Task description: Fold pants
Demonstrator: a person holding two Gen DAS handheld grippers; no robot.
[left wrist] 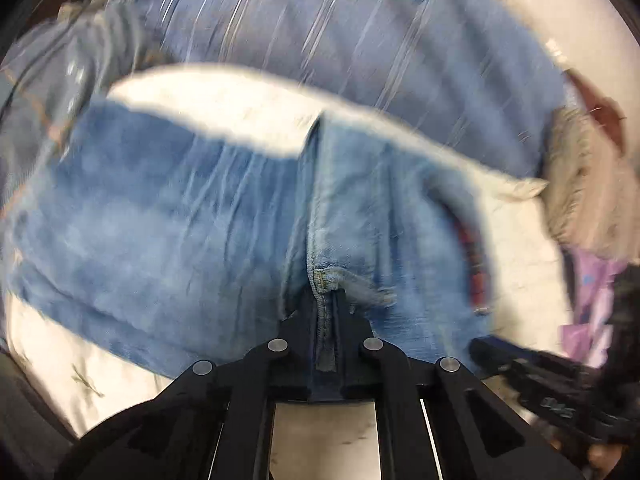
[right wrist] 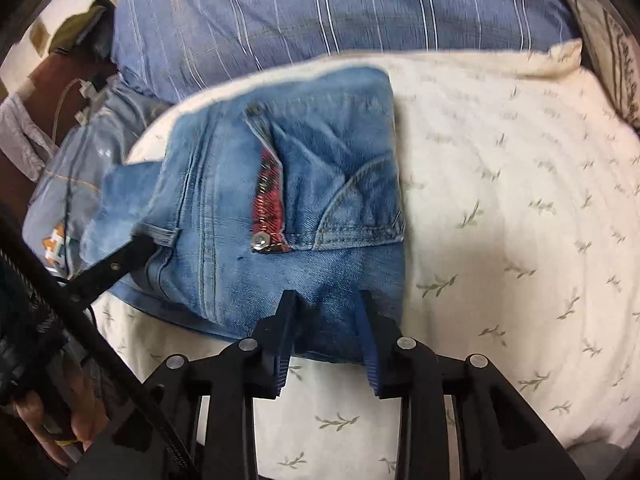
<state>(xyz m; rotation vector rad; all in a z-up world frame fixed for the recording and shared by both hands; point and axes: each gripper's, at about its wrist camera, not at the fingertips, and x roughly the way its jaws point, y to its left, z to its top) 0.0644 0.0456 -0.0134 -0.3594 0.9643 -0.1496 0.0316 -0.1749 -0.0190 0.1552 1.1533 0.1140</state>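
Observation:
Light blue jeans [right wrist: 312, 184] lie folded on a cream leaf-print blanket [right wrist: 500, 208], with the red plaid fly lining and a metal button showing. My right gripper [right wrist: 326, 308] has both fingers set around the near folded edge, and the thick denim is pinched between the pads. My left gripper [left wrist: 326, 300] is shut on a denim seam by a belt loop. In the right wrist view it [right wrist: 138, 246] reaches in from the left at the jeans' waist edge. The left wrist view is blurred; the jeans [left wrist: 168, 216] fill its middle, and the right gripper [left wrist: 480, 346] enters at lower right.
A blue striped pillow [right wrist: 340, 12] lies behind the jeans. Another folded bluish garment [right wrist: 68, 184] sits at the left, and a person's hand [right wrist: 48, 428] shows at lower left. In the left wrist view, a beige fluffy item [left wrist: 580, 184] and purple cloth [left wrist: 592, 312] lie at the right.

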